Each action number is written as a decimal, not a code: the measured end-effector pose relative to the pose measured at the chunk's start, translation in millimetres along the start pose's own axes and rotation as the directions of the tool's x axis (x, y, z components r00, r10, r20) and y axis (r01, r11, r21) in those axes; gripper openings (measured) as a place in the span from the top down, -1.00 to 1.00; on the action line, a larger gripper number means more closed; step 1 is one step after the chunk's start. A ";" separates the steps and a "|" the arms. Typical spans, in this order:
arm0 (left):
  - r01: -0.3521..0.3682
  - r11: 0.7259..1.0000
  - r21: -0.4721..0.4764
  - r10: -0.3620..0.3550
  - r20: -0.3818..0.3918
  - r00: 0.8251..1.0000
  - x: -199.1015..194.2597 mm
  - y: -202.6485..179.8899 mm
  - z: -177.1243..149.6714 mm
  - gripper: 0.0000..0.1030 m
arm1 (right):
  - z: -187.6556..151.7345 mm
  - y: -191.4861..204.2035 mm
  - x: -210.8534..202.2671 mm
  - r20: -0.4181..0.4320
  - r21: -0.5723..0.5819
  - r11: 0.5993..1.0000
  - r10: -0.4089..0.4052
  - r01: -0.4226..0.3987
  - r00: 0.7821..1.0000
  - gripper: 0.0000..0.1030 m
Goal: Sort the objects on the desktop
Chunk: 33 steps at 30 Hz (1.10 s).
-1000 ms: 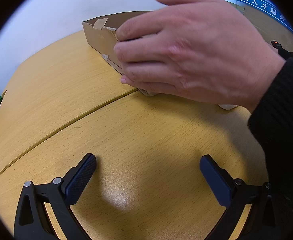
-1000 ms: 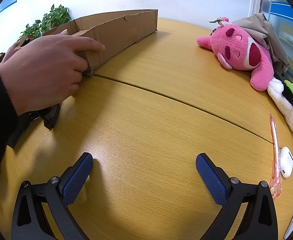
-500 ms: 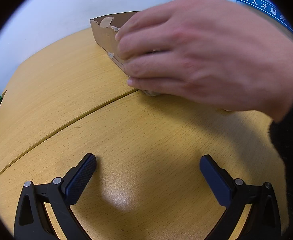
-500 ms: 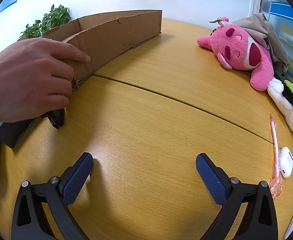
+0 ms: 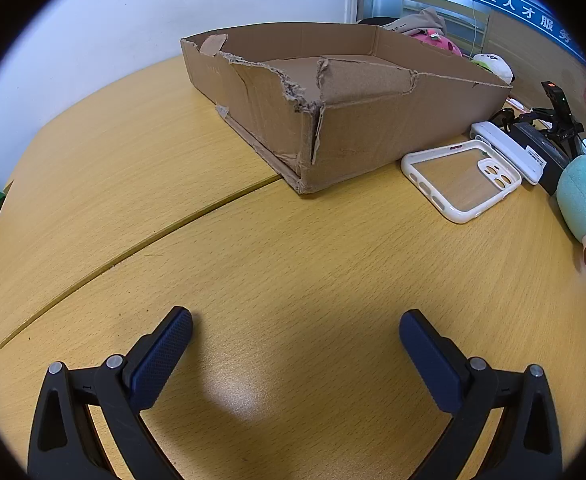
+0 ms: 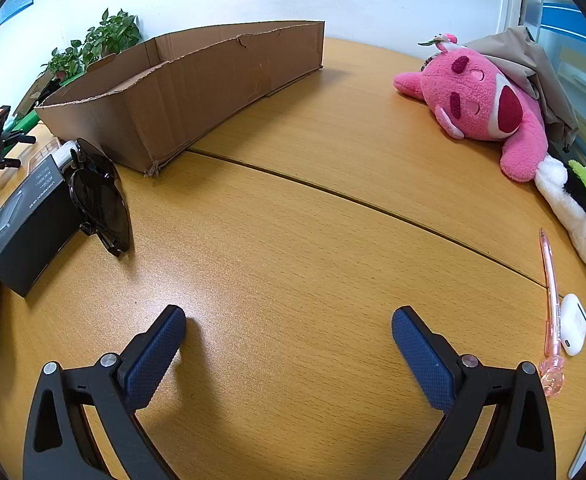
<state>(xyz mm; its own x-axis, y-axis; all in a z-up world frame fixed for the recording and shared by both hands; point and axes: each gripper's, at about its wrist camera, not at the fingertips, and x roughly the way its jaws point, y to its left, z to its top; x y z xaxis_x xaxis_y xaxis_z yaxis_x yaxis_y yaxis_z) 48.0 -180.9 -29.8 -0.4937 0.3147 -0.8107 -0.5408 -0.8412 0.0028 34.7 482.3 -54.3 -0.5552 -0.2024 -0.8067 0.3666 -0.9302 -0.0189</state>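
Resting low over the wooden table [image 5: 133,168], the left gripper [image 5: 295,344] is holding its blue-padded fingers wide apart with nothing between them, and the right gripper [image 6: 289,340] is doing the same over its own bare patch of tabletop. Ahead of the left gripper, a torn cardboard box [image 5: 333,112] is sitting open-topped, one ragged corner pointing back toward the fingers. Just beside that box, ahead and to the right, a white phone case [image 5: 461,176] is lying flat, with a white slim box [image 5: 509,152] and a black box [image 5: 541,156] beyond it, and a teal plush toy [image 5: 585,200] showing at the far right edge. Ahead and to the left of the right gripper, dark sunglasses [image 6: 101,200] are leaning against that black box. Well ahead to the right, a pink plush [image 6: 485,108] is lying by a white plush [image 6: 581,208], while a pink pen [image 6: 551,304] and a white earbud case [image 6: 572,324] are lying close to the right finger.
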 end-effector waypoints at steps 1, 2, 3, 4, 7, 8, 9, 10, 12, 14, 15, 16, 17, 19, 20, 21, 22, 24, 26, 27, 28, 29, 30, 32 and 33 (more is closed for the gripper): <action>0.000 1.000 0.000 0.000 0.000 1.000 0.0 0.1 0.0 -1.00 | 0.0 0.0 0.1 0.000 0.000 1.000 0.000 0.000 1.000 -1.00; 0.000 1.000 0.000 0.000 0.000 1.000 -0.1 0.1 0.1 -1.00 | 0.0 0.0 0.0 0.000 0.001 1.000 0.000 0.000 1.000 -1.00; 0.000 1.000 0.000 0.000 0.000 1.000 -0.1 0.1 0.1 -1.00 | 0.0 0.0 0.0 0.000 0.001 1.000 0.000 0.000 1.000 -1.00; 0.000 1.000 0.000 0.000 0.000 1.000 -0.1 0.1 0.1 -1.00 | 0.0 0.0 0.1 0.000 0.001 1.000 -0.001 0.001 1.000 -1.00; 0.002 1.000 -0.001 -0.002 0.000 1.000 -0.2 0.4 0.2 -1.00 | 0.2 0.6 0.6 0.000 0.003 1.000 -0.002 0.002 1.000 -1.00; 0.002 1.000 -0.003 -0.002 0.000 1.000 -0.5 -0.2 0.4 -1.00 | 0.6 1.0 1.0 0.000 0.005 1.000 -0.004 0.004 1.000 -1.00; 0.000 1.000 -0.003 0.000 0.000 1.000 -0.5 -0.8 0.8 -1.00 | 1.0 1.3 1.4 0.000 0.006 1.000 -0.005 0.005 1.000 -1.00; -0.004 1.000 -0.003 0.004 0.001 1.000 -0.5 -2.0 1.3 -1.00 | 1.0 1.7 1.5 0.000 0.007 1.000 -0.006 0.006 1.000 -1.00; -0.021 0.999 -0.030 0.021 0.000 1.000 2.6 -3.4 4.4 -1.00 | 0.6 2.3 1.2 0.001 0.013 1.000 -0.008 0.008 1.000 -1.00; -0.068 0.993 -0.092 0.069 -0.002 0.998 4.8 -7.1 7.6 -1.00 | 1.2 3.5 1.8 0.000 0.037 0.999 -0.025 0.025 1.000 -1.00; -0.081 0.991 -0.108 0.081 -0.003 0.997 5.4 -8.2 5.9 -1.00 | 1.5 5.0 1.7 -0.002 0.061 0.997 -0.043 0.043 0.999 -1.00; -0.093 0.988 -0.125 0.093 -0.004 0.996 6.0 -9.8 4.0 -1.00 | 1.5 6.7 1.4 -0.004 0.089 0.994 -0.064 0.064 0.998 -1.00; -0.099 0.986 -0.133 0.099 -0.005 0.995 6.9 -8.4 1.9 -1.00 | 1.1 9.1 0.8 -0.007 0.128 0.988 -0.092 0.092 0.996 -1.00; -0.107 0.984 -0.146 0.107 -0.006 0.994 7.1 -8.9 2.1 -1.00 | -0.5 12.3 -0.9 -0.017 0.196 0.970 -0.143 0.144 0.990 -1.00; -0.110 0.982 -0.154 0.111 -0.007 0.994 7.0 -4.7 1.8 -1.00 | -2.0 14.4 -2.5 -0.022 0.225 0.960 -0.165 0.166 0.986 -1.00; -0.117 0.980 -0.163 0.117 -0.008 0.993 7.6 -5.2 2.5 -1.00 | -3.1 16.5 -3.7 -0.027 0.250 0.951 -0.183 0.184 0.983 -1.00; -0.123 0.977 -0.174 0.123 -0.009 0.992 8.0 -5.5 3.1 -1.00 | -3.4 17.9 -4.2 -0.030 0.267 0.944 -0.194 0.195 0.980 -1.00; -0.146 0.968 -0.206 0.146 -0.013 0.989 8.7 -7.6 4.3 -1.00 | -3.2 20.7 -4.4 -0.039 0.285 0.935 -0.206 0.209 0.978 -1.00; -0.171 0.955 -0.241 0.170 -0.026 0.985 9.9 -9.7 6.3 -1.00 | -3.5 23.8 -6.1 -0.064 0.300 0.928 -0.214 0.223 0.975 -1.00; -0.177 0.952 -0.251 0.172 -0.041 0.984 10.3 -10.3 7.4 -1.00 | -5.5 25.7 -8.1 -0.077 0.310 0.921 -0.221 0.234 0.972 -1.00; -0.185 0.947 -0.264 0.174 -0.062 0.983 10.3 -13.0 9.2 -0.99 | -8.5 27.5 -10.0 -0.085 0.319 0.914 -0.236 0.251 0.968 -1.00; -0.187 0.944 -0.270 0.174 -0.072 0.982 9.8 -17.6 9.6 -0.99 | -12.2 32.4 -14.4 -0.095 0.319 0.903 -0.271 0.287 0.958 -1.00; -0.195 0.941 -0.277 0.180 -0.080 0.980 8.6 -25.9 9.6 -0.99 | -15.5 38.4 -19.0 -0.104 0.313 0.893 -0.308 0.325 0.946 -1.00; -0.214 0.928 -0.307 0.196 -0.089 0.977 3.3 -39.4 6.0 -0.99 | -21.5 52.1 -33.8 -0.091 0.298 0.882 -0.355 0.365 0.931 -1.00; -0.242 0.913 -0.327 0.226 -0.087 0.970 -3.6 -49.2 4.5 -0.99 | -22.6 60.3 -43.1 -0.061 0.294 0.889 -0.349 0.351 0.935 -1.00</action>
<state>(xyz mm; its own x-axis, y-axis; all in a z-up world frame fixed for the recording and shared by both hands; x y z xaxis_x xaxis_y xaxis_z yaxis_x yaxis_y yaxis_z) 73.3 -138.7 -24.4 -0.5420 0.0769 -0.8369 -0.1513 -0.9885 0.0072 97.6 441.9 -34.0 -0.6018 0.1543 -0.7836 -0.0884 -0.9880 -0.1266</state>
